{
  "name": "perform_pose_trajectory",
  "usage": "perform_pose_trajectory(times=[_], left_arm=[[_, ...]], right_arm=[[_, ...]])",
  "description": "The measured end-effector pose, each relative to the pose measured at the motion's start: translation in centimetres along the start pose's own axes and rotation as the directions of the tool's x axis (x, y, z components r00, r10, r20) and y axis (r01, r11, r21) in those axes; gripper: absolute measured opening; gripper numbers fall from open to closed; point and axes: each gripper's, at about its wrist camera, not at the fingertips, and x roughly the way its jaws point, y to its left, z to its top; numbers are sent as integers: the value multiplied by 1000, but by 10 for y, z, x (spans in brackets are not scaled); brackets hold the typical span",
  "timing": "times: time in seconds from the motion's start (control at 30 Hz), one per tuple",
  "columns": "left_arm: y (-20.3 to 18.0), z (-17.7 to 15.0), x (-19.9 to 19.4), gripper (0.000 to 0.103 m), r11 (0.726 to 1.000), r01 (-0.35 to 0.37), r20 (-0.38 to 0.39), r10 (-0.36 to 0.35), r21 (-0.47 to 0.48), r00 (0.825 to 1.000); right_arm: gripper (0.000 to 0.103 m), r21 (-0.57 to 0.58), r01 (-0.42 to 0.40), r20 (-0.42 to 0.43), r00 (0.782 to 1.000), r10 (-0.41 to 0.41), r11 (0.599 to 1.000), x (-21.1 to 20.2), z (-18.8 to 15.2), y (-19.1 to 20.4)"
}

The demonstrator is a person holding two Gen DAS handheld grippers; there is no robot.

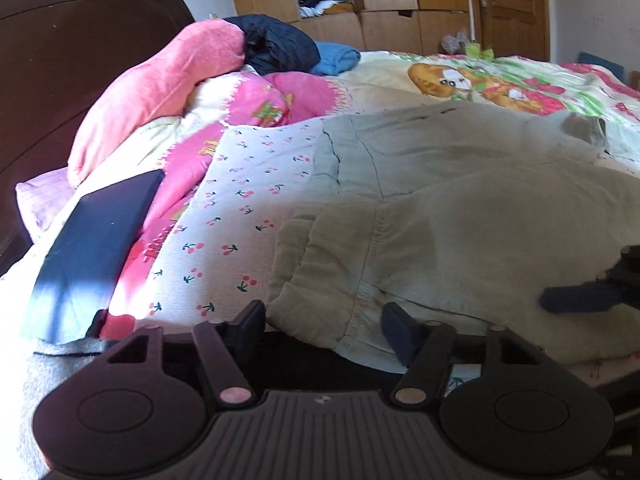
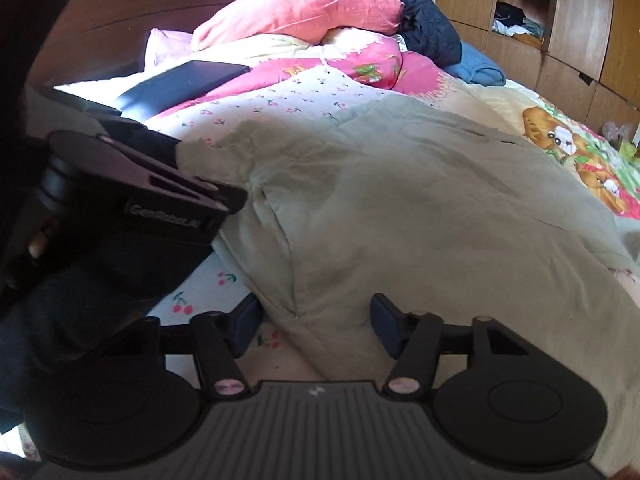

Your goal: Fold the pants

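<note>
Left wrist view: the pants (image 1: 460, 208) lie spread on the bedcover (image 1: 256, 184), filling the centre and right of the frame. The left gripper (image 1: 324, 330) sits at bottom centre, the pants' near edge between its parted fingers. A flat book-like item (image 1: 96, 240) (possibly a case) lies at lower left. A pillow (image 1: 160, 92) rests at upper left, before the headboard (image 1: 80, 60); bundled clothes (image 1: 280, 46) lie to its right. A wardrobe (image 1: 380, 0) stands at upper centre. Right wrist view: the right gripper (image 2: 316, 330) straddles the pants' edge at bottom centre.
</note>
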Motion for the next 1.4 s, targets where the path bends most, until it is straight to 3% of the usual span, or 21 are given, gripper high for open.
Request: perform_pose_trajectory(times=[0.03, 0.07, 0.13, 0.17, 0.23, 0.4, 0.5, 0.57, 0.63, 0.7, 0.77, 0.9, 1.0, 1.07, 1.13, 1.2, 1.3, 1.37, 1.4], left_arm=[[2, 0, 2, 62, 1000, 0, -1, 0, 2, 1000], [5, 0, 4, 57, 1000, 7, -8, -7, -4, 1000], [12, 1, 6, 48, 997, 64, -21, -64, -33, 998], [15, 2, 6, 40, 996, 76, -22, -77, -43, 997], [22, 2, 3, 37, 994, 87, -17, -88, -62, 996], [35, 0, -29, 34, 994, 96, -10, -96, -53, 995], [41, -7, -44, 34, 997, 62, -28, -63, -37, 998], [42, -15, -41, 38, 999, 29, -59, -31, -21, 998], [40, -21, -40, 40, 1000, 12, -66, -13, -9, 998], [36, -17, -46, 42, 1000, -10, -57, 9, -9, 998], [32, -15, -55, 44, 999, -39, -30, 39, 5, 999], [27, -15, -77, 44, 998, -63, -4, 63, -1, 998], [7, -10, -95, 44, 999, -46, 26, 45, 15, 999], [-17, -4, -104, 45, 999, -6, 42, 5, 36, 999], [-48, 5, -111, 45, 997, 30, 54, -34, 67, 998], [-83, 16, -118, 45, 993, 84, 60, -89, 88, 994], [-139, 34, -129, 46, 980, 162, 53, -169, 113, 984], [-174, 46, -138, 46, 969, 190, 41, -199, 156, 979], [-190, 52, -144, 46, 963, 194, 40, -204, 187, 978]], right_arm=[[46, 7, 2, 5, 1000, -2, 1000, 1, 2, -1], [39, 15, 1, 5, 1000, -1, 1000, 0, 5, -3], [15, 26, -24, -4, 1000, 24, 999, 1, 10, -6], [12, 29, -35, -12, 999, 36, 999, 0, 12, -6], [11, 21, -38, -15, 999, 38, 999, -3, 14, -3], [10, 12, -117, 10, 993, 117, 993, -26, 12, 9], [10, -5, -171, 6, 985, 171, 985, -33, 8, 21], [16, -11, -193, -13, 981, 193, 981, -26, 4, 29], [21, 18, -188, -38, 981, 188, 982, -21, 2, 32], [21, 62, -184, 0, 983, 184, 981, -33, 3, 26], [29, 127, -182, 48, 983, 177, 975, -56, -1, 10], [36, 287, -69, 99, 994, 42, 956, -110, -33, -42], [38, 478, 105, 41, 989, -141, 872, -155, -82, -105], [38, 579, 232, -23, 963, -269, 782, -185, -120, -148], [41, 673, 334, -87, 922, -378, 661, -217, -158, -190], [41, 767, 347, -98, 895, -435, 541, -246, -193, -226], [51, 848, 322, -88, 870, -486, 421, -273, -233, -269], [57, 897, 264, -67, 874, -482, 354, -277, -254, -293], [55, 924, 202, -32, 887, -460, 325, -275, -264, -305]])
